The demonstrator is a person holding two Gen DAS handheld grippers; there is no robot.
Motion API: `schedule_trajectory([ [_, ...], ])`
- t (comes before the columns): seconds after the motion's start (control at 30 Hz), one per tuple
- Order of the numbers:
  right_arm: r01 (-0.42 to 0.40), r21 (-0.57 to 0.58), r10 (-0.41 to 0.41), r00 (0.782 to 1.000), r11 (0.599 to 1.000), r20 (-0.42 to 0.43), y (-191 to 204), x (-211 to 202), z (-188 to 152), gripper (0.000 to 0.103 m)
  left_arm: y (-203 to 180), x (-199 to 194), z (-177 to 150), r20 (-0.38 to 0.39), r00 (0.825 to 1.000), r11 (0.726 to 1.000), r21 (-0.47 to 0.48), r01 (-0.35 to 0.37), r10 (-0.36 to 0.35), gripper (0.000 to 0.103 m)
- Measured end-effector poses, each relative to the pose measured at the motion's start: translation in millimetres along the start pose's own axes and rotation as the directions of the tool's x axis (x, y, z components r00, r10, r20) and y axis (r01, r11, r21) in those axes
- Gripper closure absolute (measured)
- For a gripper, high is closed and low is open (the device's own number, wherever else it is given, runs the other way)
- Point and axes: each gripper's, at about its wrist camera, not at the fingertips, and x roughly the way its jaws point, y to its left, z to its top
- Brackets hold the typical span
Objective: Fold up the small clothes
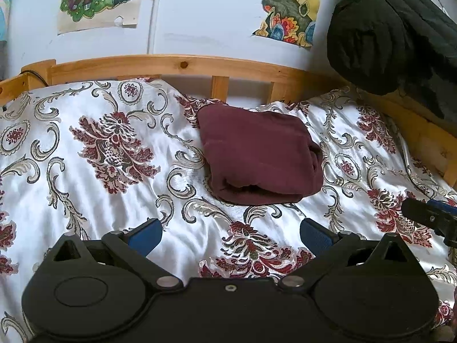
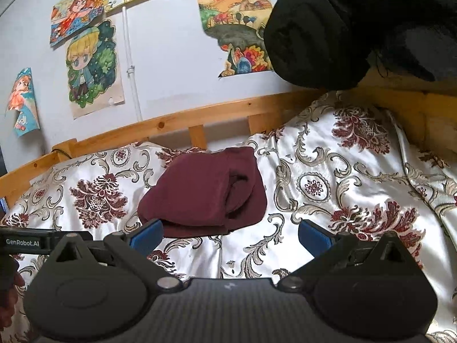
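Maroon cloth (image 1: 257,151), a small garment already doubled into a thick, roughly square bundle, lies on the patterned bedspread (image 1: 100,188) toward the far side of the bed, close to the wooden rail (image 1: 171,64) along the wall. Its rounded folded edge faces the viewer, and layered edges show on its right side, seen most clearly from the right wrist view (image 2: 205,191). It is only slightly longer from front to back than across, so no strong long axis stands out.

Both tongs hover short of it and touch nothing. The left tongs (image 1: 230,233) stand wide apart and empty, with the bundle straight ahead and a little to the right, clear bedspread lying between. The right tongs (image 2: 230,235) are likewise spread and empty; from them the bundle lies ahead and to the left, and its near edge appears just beyond the left blue finger (image 2: 147,235). By that showing the right tongs seem the nearer, though the fisheye makes this uncertain.

The fold looks largely done. A further tuck of the loose right-hand layers would most likely fall to the right tongs, reaching forward and leftward.

A dark padded garment (image 1: 380,34) hangs at the far right, well apart.
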Motion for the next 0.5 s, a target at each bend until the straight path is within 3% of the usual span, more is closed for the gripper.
schedule_trajectory([
  [0.5,0.015,0.049,-0.015,1.0,0.999,-0.011,-8.5,2.9,0.7,0.0,-0.1,3.7,-1.5,-0.021,1.0,1.0,-0.008,0.002,-0.003,0.001],
])
